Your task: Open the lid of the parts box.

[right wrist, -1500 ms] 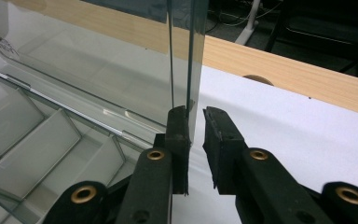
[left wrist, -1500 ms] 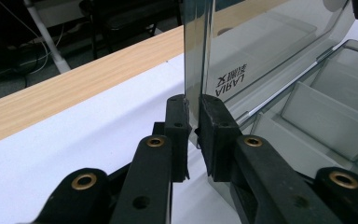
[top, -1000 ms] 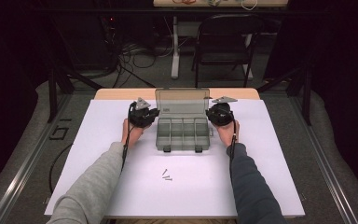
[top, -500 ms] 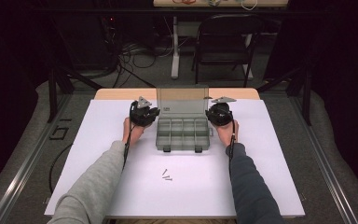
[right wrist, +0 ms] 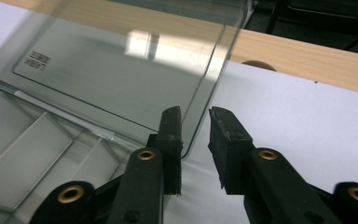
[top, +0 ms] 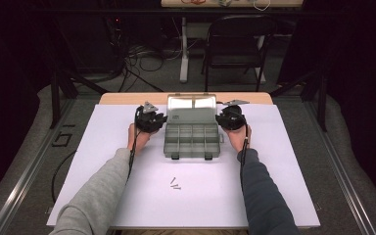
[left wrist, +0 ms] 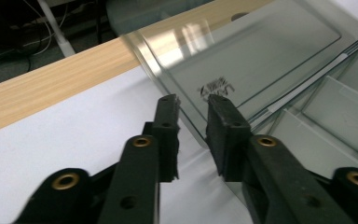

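a: so, both jaws are spread around the clear smoky plastic lid [top: 192, 104] of the grey compartment box [top: 192, 139], mid-counter [top: 284, 161]?

b: yes, left hand-held gripper [left wrist: 192, 122] and right hand-held gripper [right wrist: 195, 130] pinch nothing. unsupported, the tilted lid may fall.

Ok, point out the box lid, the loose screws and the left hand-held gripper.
box lid [top: 192, 108], high view, middle of the raised clear panel
loose screws [top: 175, 184], high view, middle of the cluster
left hand-held gripper [left wrist: 192, 122], left gripper view, between fingertips
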